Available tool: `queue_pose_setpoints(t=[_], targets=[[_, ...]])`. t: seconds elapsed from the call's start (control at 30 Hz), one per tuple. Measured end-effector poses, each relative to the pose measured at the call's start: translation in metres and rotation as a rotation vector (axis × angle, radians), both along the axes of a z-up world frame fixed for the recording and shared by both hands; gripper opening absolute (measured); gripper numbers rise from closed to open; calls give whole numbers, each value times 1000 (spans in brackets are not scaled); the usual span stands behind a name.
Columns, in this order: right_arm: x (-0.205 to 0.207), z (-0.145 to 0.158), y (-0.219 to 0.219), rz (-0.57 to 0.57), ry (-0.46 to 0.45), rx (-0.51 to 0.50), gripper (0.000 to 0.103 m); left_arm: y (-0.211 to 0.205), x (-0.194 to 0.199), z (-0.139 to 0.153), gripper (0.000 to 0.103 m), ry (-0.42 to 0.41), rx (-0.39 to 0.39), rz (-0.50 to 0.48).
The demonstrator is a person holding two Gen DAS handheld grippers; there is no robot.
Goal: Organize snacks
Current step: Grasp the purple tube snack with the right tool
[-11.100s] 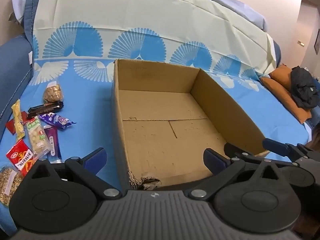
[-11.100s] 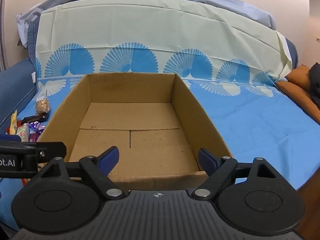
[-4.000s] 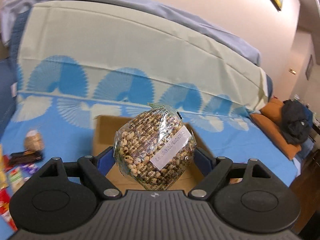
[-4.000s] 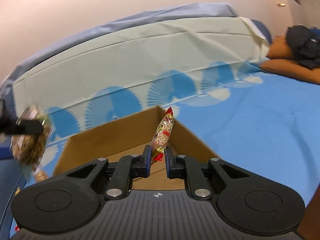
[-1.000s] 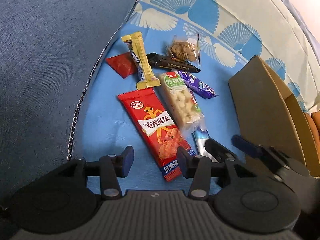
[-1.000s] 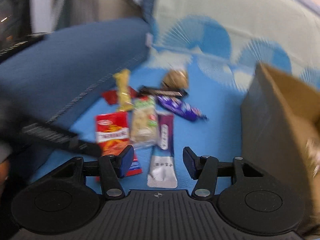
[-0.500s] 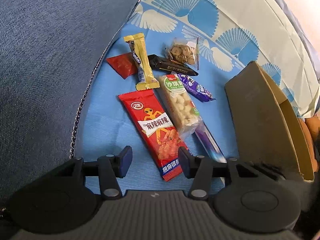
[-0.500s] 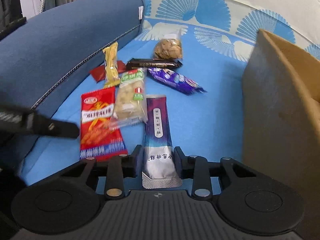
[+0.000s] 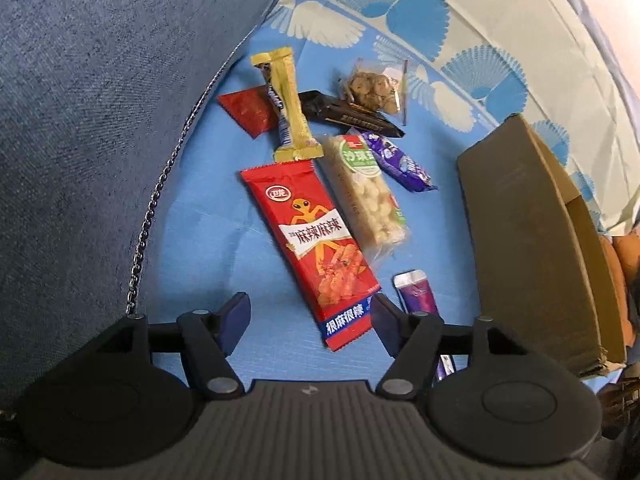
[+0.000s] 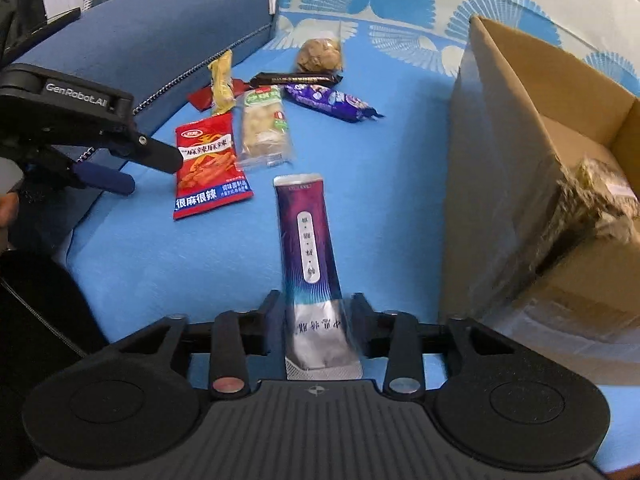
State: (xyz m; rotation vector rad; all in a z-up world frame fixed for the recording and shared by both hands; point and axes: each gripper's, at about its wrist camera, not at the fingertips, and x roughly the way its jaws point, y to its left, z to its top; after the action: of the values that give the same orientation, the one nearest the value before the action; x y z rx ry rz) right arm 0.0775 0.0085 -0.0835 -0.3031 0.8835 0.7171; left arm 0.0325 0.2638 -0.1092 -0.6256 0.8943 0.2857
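Observation:
My right gripper (image 10: 314, 312) is shut on the silver end of a long purple snack pouch (image 10: 307, 240) that lies on the blue cover. My left gripper (image 9: 308, 312) is open, its fingers either side of the lower end of a red spicy-snack packet (image 9: 316, 248); the packet also shows in the right wrist view (image 10: 206, 160). Beside it lie a clear rice-puff bar (image 9: 366, 196), a purple bar (image 9: 396, 160), a black bar (image 9: 348, 114), a yellow bar (image 9: 290, 108), a small red sachet (image 9: 248, 110) and a cookie bag (image 9: 374, 86). The cardboard box (image 10: 516, 120) holds a bag of beans (image 10: 600, 196).
A dark blue sofa arm (image 9: 100, 100) with a chain-like seam rises on the left. The blue fan-patterned cover (image 10: 380, 160) spreads under everything. The box wall (image 9: 520, 240) stands close on the right of the snacks.
My right gripper has closed on the purple pouch and slid it back out of the pile. My left gripper has moved closer over the red packet, still open.

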Motion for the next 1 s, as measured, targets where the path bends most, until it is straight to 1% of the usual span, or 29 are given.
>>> queue_pose_setpoints(t=[0.03,0.07,0.17,0.27,0.3,0.33,0.37,0.43,0.47,0.5,0.6,0.63,0.7,0.73,0.77,0.8,0.83,0.9,1.0], targets=[[-1,0,2,24,-11,4,60,0,0,1,71,-5,15,17],[-2,0,2,44,-23,4,63,-1,1,2,71,-5,35,32],[-6,-2,6,97,-66,-17,63,-2,8,4,71,-12,55,67],[-4,-3,7,100,-61,-3,63,-2,21,4,72,-17,70,129],[-1,-3,8,95,-51,6,63,-4,26,3,74,-17,72,153],[-1,-2,7,92,-45,14,63,-6,32,1,84,-11,78,176],[0,-1,7,89,-41,21,63,-9,36,0,89,2,92,200],[3,-2,9,82,-36,21,63,-19,47,-7,89,55,130,241],[4,-3,10,76,-30,15,63,-26,52,-10,91,75,155,250],[5,-4,10,73,-24,11,63,-34,57,-11,92,89,204,249],[6,-5,12,78,-15,4,63,-54,72,-16,92,171,348,206],[7,-6,12,79,-16,1,63,-58,74,-18,92,184,374,193],[8,-7,12,73,-14,-4,63,-59,73,-18,88,187,396,176],[9,-7,12,69,-11,-7,63,-58,71,-17,80,183,405,165],[10,-8,11,63,-6,-11,63,-56,68,-15,66,178,414,147],[11,-9,11,56,-1,-14,63,-54,65,-13,58,173,417,123],[12,-9,11,50,6,-11,63,-52,63,-11,53,175,416,101],[12,-10,10,44,11,-6,62,-43,57,-6,52,179,363,56],[11,-10,10,46,3,-10,62,-32,43,5,51,164,316,5]])
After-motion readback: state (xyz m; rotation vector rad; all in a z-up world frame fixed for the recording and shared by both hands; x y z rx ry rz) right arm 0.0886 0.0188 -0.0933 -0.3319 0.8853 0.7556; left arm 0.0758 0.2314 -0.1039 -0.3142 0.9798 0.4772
